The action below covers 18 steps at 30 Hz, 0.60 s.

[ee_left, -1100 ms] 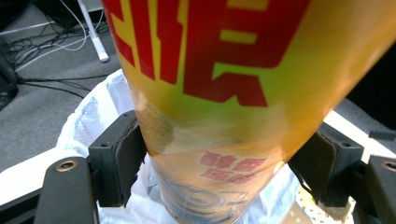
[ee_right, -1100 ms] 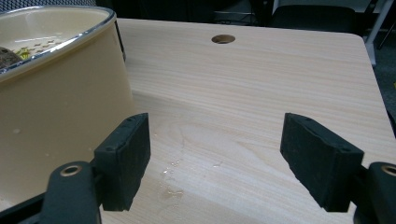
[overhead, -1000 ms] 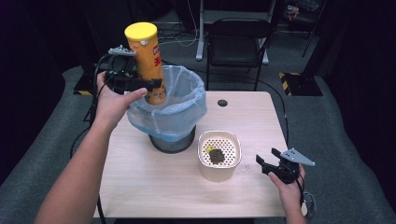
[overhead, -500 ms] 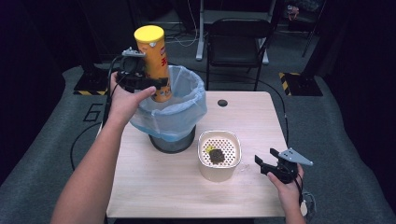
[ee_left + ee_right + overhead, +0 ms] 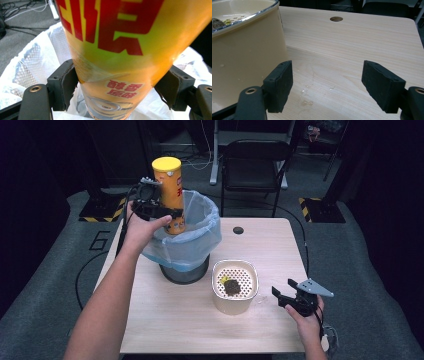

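Observation:
A tall orange-yellow chips can [image 5: 170,185] with a yellow lid stands upright in my left gripper [image 5: 167,212], which is shut on its middle. Its lower end dips into the mouth of a round bin lined with a pale blue bag [image 5: 200,240]. In the left gripper view both pads press the can [image 5: 117,37] from either side, with the bag [image 5: 32,57] below. My right gripper [image 5: 283,287] rests at the table's front right, open, nothing between its jaws [image 5: 329,77]. It sits just right of a cream container [image 5: 235,302].
The cream container [image 5: 247,50] has a perforated insert holding a dark lump [image 5: 231,286]. Small wet spots [image 5: 305,100] lie on the wood beside it. A cable hole [image 5: 238,230] sits at the table's back. A black chair [image 5: 255,160] stands behind the table.
My left hand has carried the can rightward and down, so its base now sits inside the bin's mouth. The right gripper has stayed put.

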Tool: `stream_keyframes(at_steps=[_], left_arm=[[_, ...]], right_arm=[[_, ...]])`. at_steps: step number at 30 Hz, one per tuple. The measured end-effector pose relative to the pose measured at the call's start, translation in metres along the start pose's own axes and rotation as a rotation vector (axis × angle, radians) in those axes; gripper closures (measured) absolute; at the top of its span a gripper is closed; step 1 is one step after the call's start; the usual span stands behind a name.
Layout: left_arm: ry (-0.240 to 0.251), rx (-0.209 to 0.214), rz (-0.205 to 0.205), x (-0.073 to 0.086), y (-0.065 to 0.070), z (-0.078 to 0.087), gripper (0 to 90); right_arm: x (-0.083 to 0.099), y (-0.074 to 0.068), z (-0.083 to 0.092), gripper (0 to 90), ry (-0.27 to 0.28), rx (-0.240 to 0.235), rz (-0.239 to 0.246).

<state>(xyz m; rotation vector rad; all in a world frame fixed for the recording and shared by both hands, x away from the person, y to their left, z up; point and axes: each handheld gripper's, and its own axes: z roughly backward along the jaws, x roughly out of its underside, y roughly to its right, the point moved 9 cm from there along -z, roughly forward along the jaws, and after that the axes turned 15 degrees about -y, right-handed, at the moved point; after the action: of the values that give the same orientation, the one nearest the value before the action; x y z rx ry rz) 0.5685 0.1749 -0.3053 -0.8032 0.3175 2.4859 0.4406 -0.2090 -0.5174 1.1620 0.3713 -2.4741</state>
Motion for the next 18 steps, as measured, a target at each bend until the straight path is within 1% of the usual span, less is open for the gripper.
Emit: stream_keyframes(at_steps=[1,2,3,4,5,6,7,9,10,12,13,15,17,18], left_arm=[[-0.012,0.018,0.028,0.001,0.001,-0.004,23.7],[-0.01,0.015,0.034,0.001,0.001,-0.005,23.6],[-0.002,-0.003,0.027,0.001,-0.001,-0.005,22.4],[0.001,-0.013,0.031,0.001,-0.002,-0.004,18.3],[0.004,-0.006,0.047,0.002,-0.005,-0.004,13.2],[0.004,-0.006,0.047,0.002,-0.005,-0.004,11.5],[0.005,0.025,0.07,0.005,-0.005,-0.004,11.8],[0.005,0.014,0.063,0.009,-0.009,-0.002,12.6],[0.016,0.022,0.062,0.011,-0.011,0.0,13.9],[0.011,0.02,0.061,0.014,-0.012,0.002,15.2],[0.001,0.013,0.046,0.019,-0.015,0.006,15.4],[-0.017,-0.009,0.012,0.026,-0.016,0.009,16.7],[-0.014,-0.01,-0.009,0.031,-0.015,0.016,19.5],[0.003,-0.006,-0.005,0.033,-0.014,0.02,21.1]], right_arm=[[0.0,0.001,0.0,24.8,0.001,0.004,0.001],[0.0,0.001,0.0,24.8,0.001,0.004,0.003],[0.0,0.001,0.0,24.8,0.001,0.004,0.0],[0.0,0.001,0.0,24.8,-0.001,0.006,-0.001],[0.0,0.001,0.0,24.8,-0.002,0.005,0.0],[0.0,0.0,0.0,24.9,-0.001,-0.002,0.004],[0.0,0.0,0.0,24.9,-0.001,-0.002,0.004],[0.0,-0.001,0.0,24.8,-0.001,-0.003,0.005],[0.0,0.0,0.0,24.8,0.002,0.0,0.006],[0.0,-0.001,0.0,24.8,0.0,0.001,0.003],[0.0,-0.001,0.0,24.9,0.001,0.0,0.008],[0.0,-0.001,0.0,24.9,0.0,0.001,0.006],[0.0,-0.001,0.001,24.8,0.001,0.002,0.005],[0.0,-0.001,0.001,24.9,0.0,0.003,0.006]])
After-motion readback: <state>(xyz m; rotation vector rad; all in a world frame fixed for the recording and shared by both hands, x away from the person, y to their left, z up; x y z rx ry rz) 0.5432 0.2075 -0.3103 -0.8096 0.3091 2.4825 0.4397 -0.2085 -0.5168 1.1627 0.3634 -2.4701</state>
